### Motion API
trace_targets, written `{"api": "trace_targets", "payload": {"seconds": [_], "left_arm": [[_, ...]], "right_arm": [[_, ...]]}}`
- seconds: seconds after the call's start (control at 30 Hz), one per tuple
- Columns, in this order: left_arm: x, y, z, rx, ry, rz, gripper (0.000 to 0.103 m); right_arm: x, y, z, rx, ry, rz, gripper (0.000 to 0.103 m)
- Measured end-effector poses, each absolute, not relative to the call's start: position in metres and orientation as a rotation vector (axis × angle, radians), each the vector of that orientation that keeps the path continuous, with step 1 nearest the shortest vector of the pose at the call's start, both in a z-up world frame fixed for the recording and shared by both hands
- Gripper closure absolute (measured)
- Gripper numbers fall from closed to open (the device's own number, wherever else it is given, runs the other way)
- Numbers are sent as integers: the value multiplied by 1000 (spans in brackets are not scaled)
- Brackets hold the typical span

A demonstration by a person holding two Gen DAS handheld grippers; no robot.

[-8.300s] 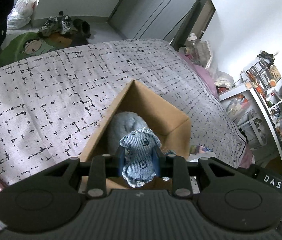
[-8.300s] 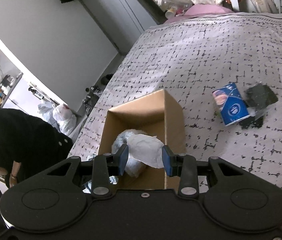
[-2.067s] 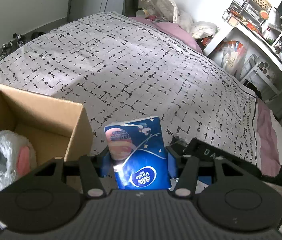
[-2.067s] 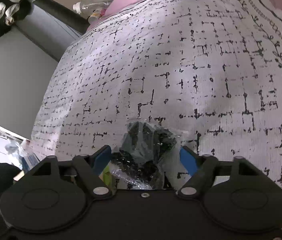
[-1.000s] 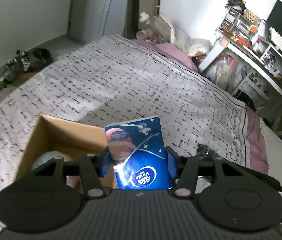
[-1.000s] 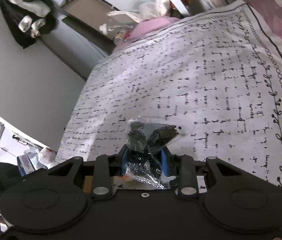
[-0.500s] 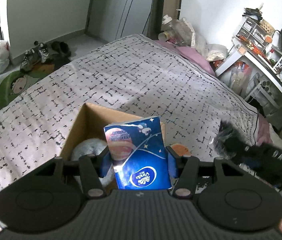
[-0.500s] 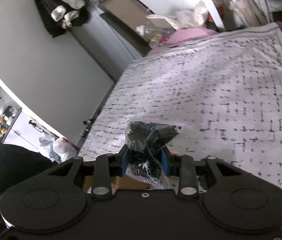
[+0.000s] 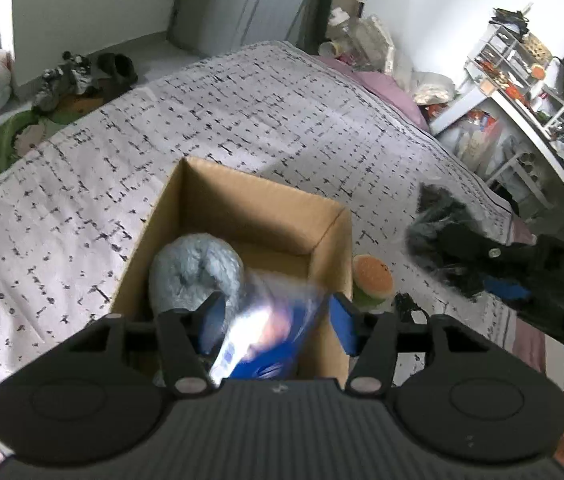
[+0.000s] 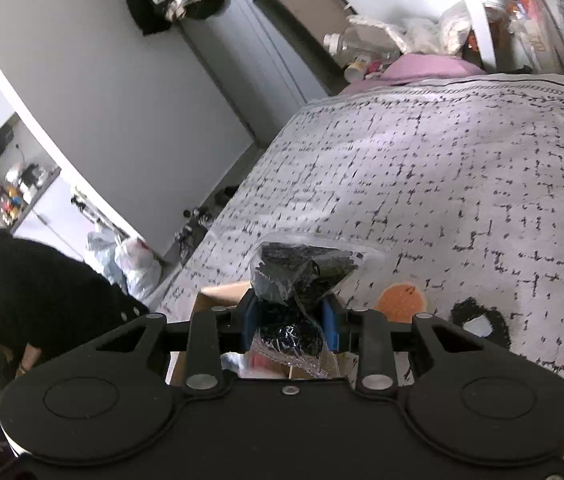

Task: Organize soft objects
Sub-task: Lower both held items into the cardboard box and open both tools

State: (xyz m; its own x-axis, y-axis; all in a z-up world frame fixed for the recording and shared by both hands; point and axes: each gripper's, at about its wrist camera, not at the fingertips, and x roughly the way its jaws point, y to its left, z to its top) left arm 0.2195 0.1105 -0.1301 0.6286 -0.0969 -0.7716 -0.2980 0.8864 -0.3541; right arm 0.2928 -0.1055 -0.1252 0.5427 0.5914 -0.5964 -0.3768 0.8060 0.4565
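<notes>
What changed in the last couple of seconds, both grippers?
The left gripper carried the blue tissue pack from the bedspread to above the cardboard box; its jaws are opening and the pack, blurred, is slipping down between them. The right gripper closed on the clear bag of black items and lifted it toward the box. Unchanged: grey plush inside the box, burger toy beside it.

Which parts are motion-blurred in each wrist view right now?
Left wrist view: the blue tissue pack is smeared as it drops between the opening left gripper into the cardboard box. Right wrist view: the bagged black item in the right gripper stays sharp; only the edges soften.
</notes>
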Motion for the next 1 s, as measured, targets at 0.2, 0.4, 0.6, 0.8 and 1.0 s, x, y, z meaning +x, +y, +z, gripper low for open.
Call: {"api": "trace_targets", "payload": {"seconds": [0.2,0.4,0.6,0.8,1.0], "left_arm": [[215,130,-135,-512,898,133,44],[212,152,-133,-544,887,165,44],[210,162,-131,-559,876,170,44],[206,167,-132,-584,886,171,44],[199,166,-125,-593,878,184,44]], "right_arm": [[289,-83,-132,239,849,604,70],[287,-68,-138,202,876,617,70],[278,-60,-141,176,916,650,66],[273,-62,-142,184,949,652,34],[282,-99,-122,255,886,577,29]]}}
